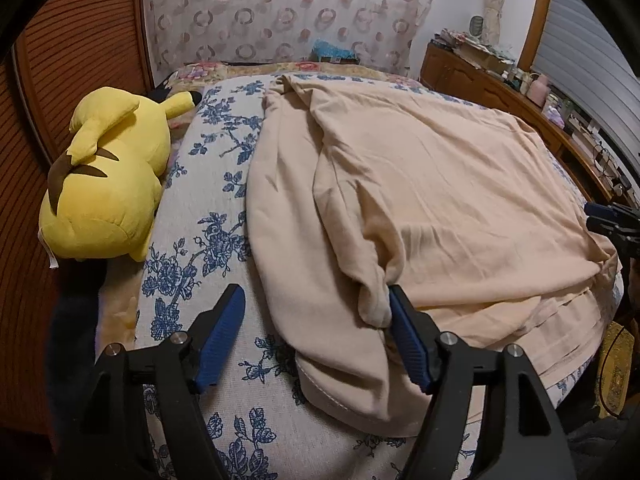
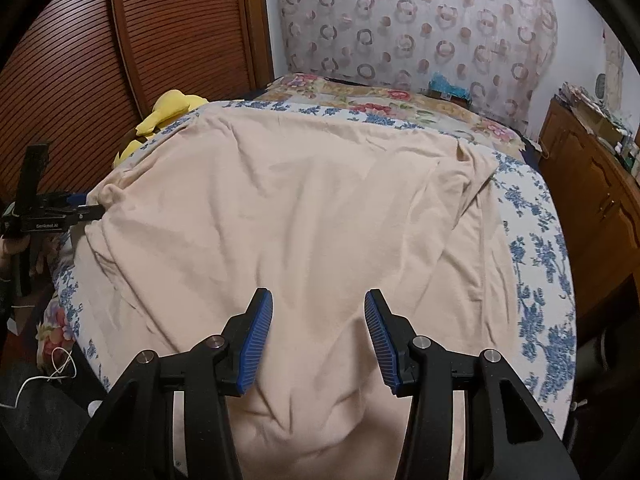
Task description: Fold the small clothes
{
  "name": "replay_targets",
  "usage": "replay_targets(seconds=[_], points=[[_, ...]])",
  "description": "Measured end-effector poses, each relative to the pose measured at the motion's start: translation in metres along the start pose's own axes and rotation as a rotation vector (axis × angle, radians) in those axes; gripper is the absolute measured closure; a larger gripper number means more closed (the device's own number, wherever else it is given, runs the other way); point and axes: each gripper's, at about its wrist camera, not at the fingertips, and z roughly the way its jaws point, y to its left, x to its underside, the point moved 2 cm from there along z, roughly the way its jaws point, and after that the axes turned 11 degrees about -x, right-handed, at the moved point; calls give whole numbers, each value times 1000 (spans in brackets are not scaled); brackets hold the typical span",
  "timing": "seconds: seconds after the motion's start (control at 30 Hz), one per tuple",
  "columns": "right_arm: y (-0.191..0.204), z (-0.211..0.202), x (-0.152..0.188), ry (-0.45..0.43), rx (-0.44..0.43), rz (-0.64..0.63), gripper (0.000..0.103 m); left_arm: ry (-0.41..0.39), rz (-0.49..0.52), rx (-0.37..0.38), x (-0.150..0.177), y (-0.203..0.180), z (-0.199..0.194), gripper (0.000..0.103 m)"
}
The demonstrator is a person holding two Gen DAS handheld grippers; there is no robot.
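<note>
Left gripper (image 1: 316,320), jaws spread, nothing pinched; its right pad rests against a bunched corner of the beige garment (image 1: 420,184), its left pad stands over bare bedspread. Right gripper (image 2: 318,336), jaws likewise parted, hovers above the garment's near hem without pinching it. The garment lies spread across the blue-flowered bedspread (image 1: 208,208), one side already turned over onto the body, so that a doubled layer shows along its left edge in the left wrist view. Step in hand, as judged: a fold has been laid and let go. The next move calls for a fresh pinch on an edge by each gripper, taking both layers. A yellow plush toy (image 1: 108,176) lies beside the garment, apart from it.
</note>
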Motion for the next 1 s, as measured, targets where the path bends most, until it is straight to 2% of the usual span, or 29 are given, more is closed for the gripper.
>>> replay_targets(seconds=[0.17,0.3,0.4,0.47,0.63,0.77,1.0], points=[[-3,10,3,16,13,7,53,-13,-5,-6,2,-1,-1,30],[-9,16,7,23,36,16,53,-10,-43,59,0,3,-2,31],[-16,20,11,31,43,24,53,-7,-70,121,-2,4,-2,44],[-19,20,14,28,40,32,53,-8,-67,122,-4,1,-2,52],[-24,17,17,11,29,44,53,-15,-39,138,-6,-11,-2,86],[-29,10,20,-3,32,57,53,-66,-8,154,-14,-26,-15,90],[-40,-23,27,-58,57,86,53,-171,41,255,-52,-70,-48,91]])
